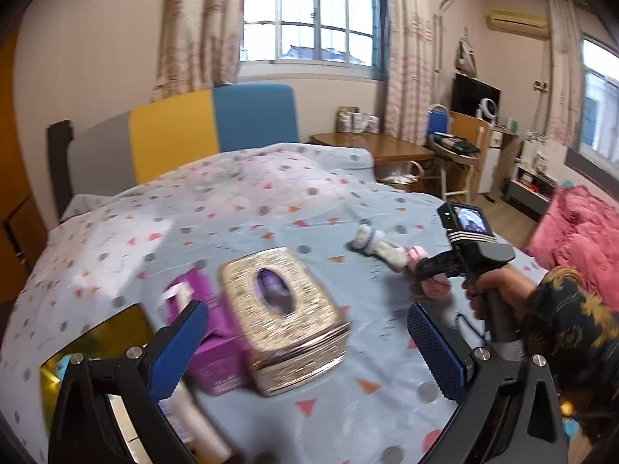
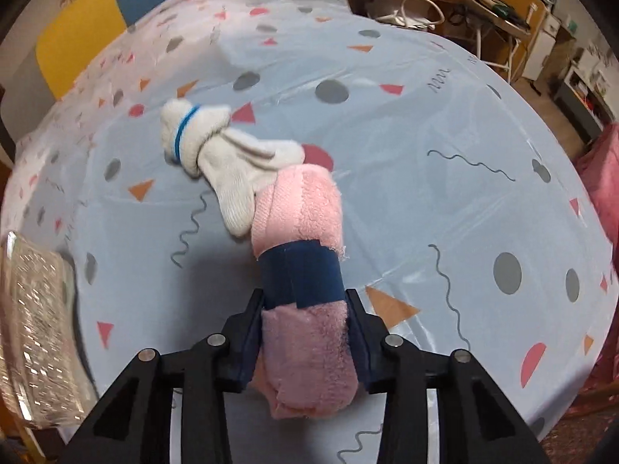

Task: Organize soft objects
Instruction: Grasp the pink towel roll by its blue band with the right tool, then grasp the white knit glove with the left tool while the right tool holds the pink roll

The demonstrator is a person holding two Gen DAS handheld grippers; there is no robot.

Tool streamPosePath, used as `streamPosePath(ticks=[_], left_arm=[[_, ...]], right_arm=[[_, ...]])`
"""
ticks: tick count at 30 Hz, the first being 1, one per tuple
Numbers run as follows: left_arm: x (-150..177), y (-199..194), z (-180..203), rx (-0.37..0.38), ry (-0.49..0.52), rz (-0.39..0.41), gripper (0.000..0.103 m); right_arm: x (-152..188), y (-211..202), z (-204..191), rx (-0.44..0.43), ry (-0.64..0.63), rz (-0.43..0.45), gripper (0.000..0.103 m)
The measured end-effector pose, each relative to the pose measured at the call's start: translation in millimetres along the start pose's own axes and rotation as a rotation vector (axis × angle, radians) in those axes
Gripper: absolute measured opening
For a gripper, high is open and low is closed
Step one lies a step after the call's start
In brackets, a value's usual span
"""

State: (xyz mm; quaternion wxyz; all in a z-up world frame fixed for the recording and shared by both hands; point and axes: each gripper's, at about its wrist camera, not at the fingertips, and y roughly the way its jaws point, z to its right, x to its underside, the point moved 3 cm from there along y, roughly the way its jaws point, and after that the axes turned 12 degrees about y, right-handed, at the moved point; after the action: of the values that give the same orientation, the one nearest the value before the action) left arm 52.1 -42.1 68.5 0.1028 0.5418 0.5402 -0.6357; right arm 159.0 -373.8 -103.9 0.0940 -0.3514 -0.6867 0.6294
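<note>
A rolled pink towel point(image 2: 301, 208) with a dark blue band lies on the patterned bed sheet point(image 2: 445, 201). My right gripper point(image 2: 305, 297) is shut on it, pads pressing both sides near the band. A rolled pair of white socks point(image 2: 216, 150) with a blue ring touches the towel's far end. From the left wrist view the socks point(image 1: 373, 245), the towel point(image 1: 416, 255) and the right gripper point(image 1: 431, 270) sit to the right, held by a hand in a patterned sleeve. My left gripper point(image 1: 305, 324) hangs open above the bed with nothing between its pads.
A gold tissue box point(image 1: 286, 317) and a purple pack point(image 1: 209, 348) lie in front of the left gripper, with a white roll point(image 1: 197, 417) and a shiny yellow object point(image 1: 100, 332) near its left finger. A pink blanket point(image 1: 580, 239) lies at right. A wooden table point(image 1: 371, 147) stands beyond the bed.
</note>
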Motion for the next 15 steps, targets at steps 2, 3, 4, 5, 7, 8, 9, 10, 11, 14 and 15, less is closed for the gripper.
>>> streamPosePath(ticks=[2,3,4,5,7,8,9,10,11,14,15], left_arm=[[-11.3,9.0,8.8,0.013,0.007,-0.011,0.103],[-18.6,15.6,14.6,0.031,0.013,-0.014,0.103],[-23.4,21.5,18.8,0.043,0.016,-0.022,0.103],[-28.6,29.3,23.6,0.05,0.02,-0.037,0.103],[-39.8,50.3,34.1,0.075,0.018,-0.075,0.103],[-42.7,57.4,38.0,0.082,0.014,-0.091,0.103],[-47.6,69.8,43.6,0.093,0.01,-0.12,0.103],[-49.9,77.3,48.1,0.102,0.008,-0.135,0.103],[-52.7,86.7,52.0,0.112,0.003,-0.156,0.103],[-59.8,119.6,62.0,0.148,-0.029,-0.215,0.103],[-61.8,132.1,63.9,0.16,-0.042,-0.238,0.103]], right_arm=[[-3.9,-4.7,11.3,0.016,0.052,0.019,0.039],[-5.4,-7.6,16.1,0.022,0.075,0.031,0.039],[-6.9,-10.7,20.6,0.024,0.096,0.043,0.039],[-9.1,-14.3,28.3,0.03,0.128,0.06,0.039],[-11.4,-15.5,38.9,0.027,0.182,0.059,0.039],[-13.6,-14.6,43.7,0.016,0.209,0.048,0.039],[-15.2,-12.7,48.0,0.008,0.229,0.035,0.039],[-16.0,-10.9,52.8,0.003,0.251,0.021,0.039],[-16.4,-9.0,54.7,0.005,0.261,0.012,0.039],[-17.5,-5.5,58.1,0.008,0.282,-0.002,0.039],[-17.9,-5.5,60.2,0.0,0.292,-0.005,0.039]])
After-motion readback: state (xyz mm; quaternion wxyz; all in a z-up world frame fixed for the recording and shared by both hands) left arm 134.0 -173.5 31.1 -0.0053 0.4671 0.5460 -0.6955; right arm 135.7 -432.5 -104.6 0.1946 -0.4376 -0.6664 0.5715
